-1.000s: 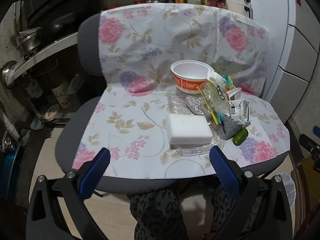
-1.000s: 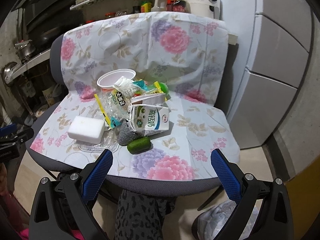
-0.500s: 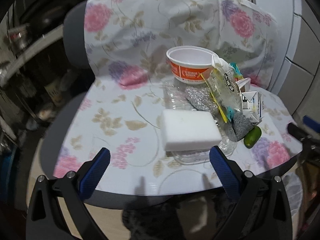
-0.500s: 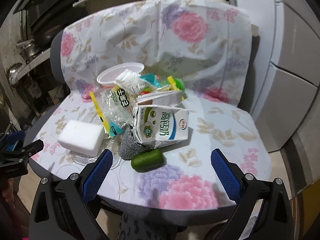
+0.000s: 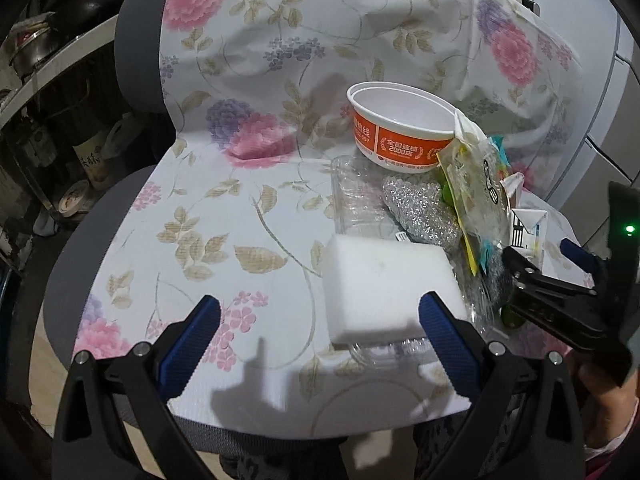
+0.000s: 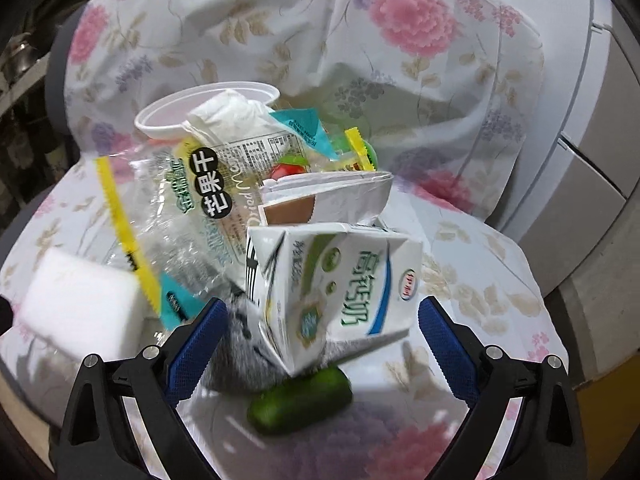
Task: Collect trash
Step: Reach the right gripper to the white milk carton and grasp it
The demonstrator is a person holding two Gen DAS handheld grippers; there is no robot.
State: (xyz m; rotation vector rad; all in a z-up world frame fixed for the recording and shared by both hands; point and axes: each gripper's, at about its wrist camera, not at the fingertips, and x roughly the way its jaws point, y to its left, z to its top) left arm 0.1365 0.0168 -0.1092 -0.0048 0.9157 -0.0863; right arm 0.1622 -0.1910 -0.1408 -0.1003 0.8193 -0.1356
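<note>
A trash pile lies on a chair covered with a floral cloth (image 5: 224, 216). It holds a white foam block (image 5: 388, 284), an orange and white bowl (image 5: 400, 132), a silver scrubber (image 5: 416, 212), a clear snack bag (image 6: 208, 216), a milk carton (image 6: 336, 284) and a green cucumber (image 6: 300, 404). My left gripper (image 5: 320, 340) is open, its right finger just in front of the foam block. My right gripper (image 6: 320, 340) is open, close in front of the milk carton, above the cucumber. It also shows in the left wrist view (image 5: 560, 292).
A clear plastic tray (image 5: 360, 208) lies under the foam block. Shelves with pots and jars (image 5: 52, 92) stand left of the chair. White cabinet doors (image 6: 592, 168) stand to the right. The chair back (image 5: 320, 32) rises behind the pile.
Both grippers have moved forward toward the pile. The foam block and the milk carton now fill far more of each view. Both stay open.
</note>
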